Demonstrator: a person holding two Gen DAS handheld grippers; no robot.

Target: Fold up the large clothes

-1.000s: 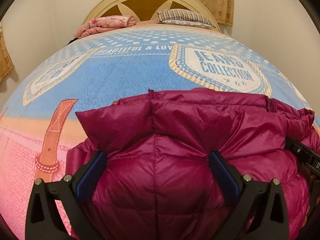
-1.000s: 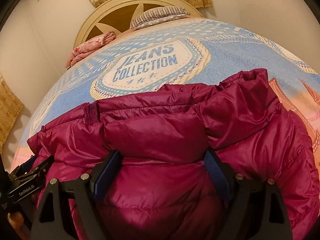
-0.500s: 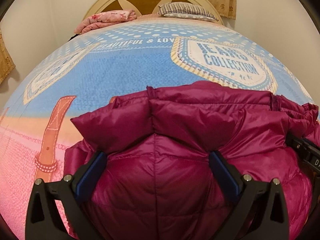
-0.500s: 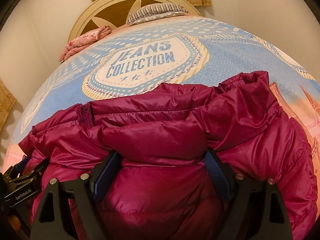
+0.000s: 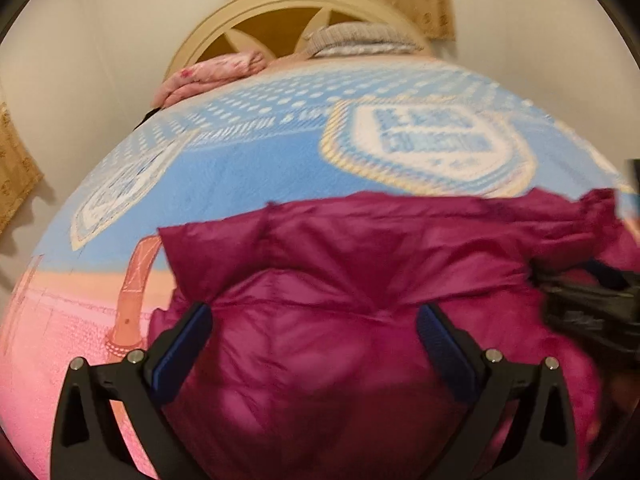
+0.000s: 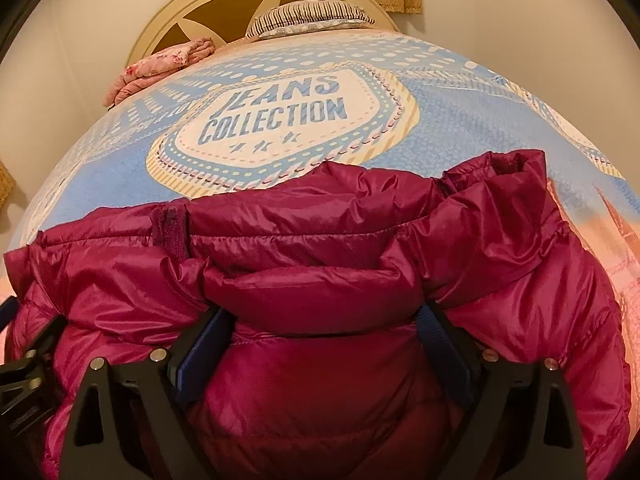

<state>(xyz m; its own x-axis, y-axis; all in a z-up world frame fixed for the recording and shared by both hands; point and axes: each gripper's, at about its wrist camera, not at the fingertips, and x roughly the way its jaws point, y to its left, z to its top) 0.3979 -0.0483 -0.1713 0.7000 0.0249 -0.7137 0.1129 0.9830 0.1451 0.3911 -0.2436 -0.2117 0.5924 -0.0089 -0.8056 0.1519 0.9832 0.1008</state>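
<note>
A magenta puffer jacket [image 5: 360, 264] lies bunched on the bed, and it fills the lower half of the right wrist view [image 6: 320, 248] too. My left gripper [image 5: 312, 320] stands open over it, its blue pads [image 5: 182, 344] wide apart with padded fabric bulging between them. The jaws of my right gripper [image 6: 324, 320] are opening; a folded layer of the jacket overhangs its fingertips and bulges between them without being pinched. The right gripper also shows at the edge of the left view [image 5: 580, 300], and the left gripper at the lower left of the right view [image 6: 24, 372].
The bedspread [image 6: 460, 120] is blue and pink with a "JEANS COLLECTION" badge. At the head of the bed are a folded pink blanket [image 6: 160, 68], a striped pillow [image 6: 312, 16] and a cream headboard [image 6: 192, 4]. Curtains hang behind.
The left view has pulled back and up and is blurred; more bedspread shows beyond the jacket. The right gripper's fingers have spread slightly around the jacket's bulk.
</note>
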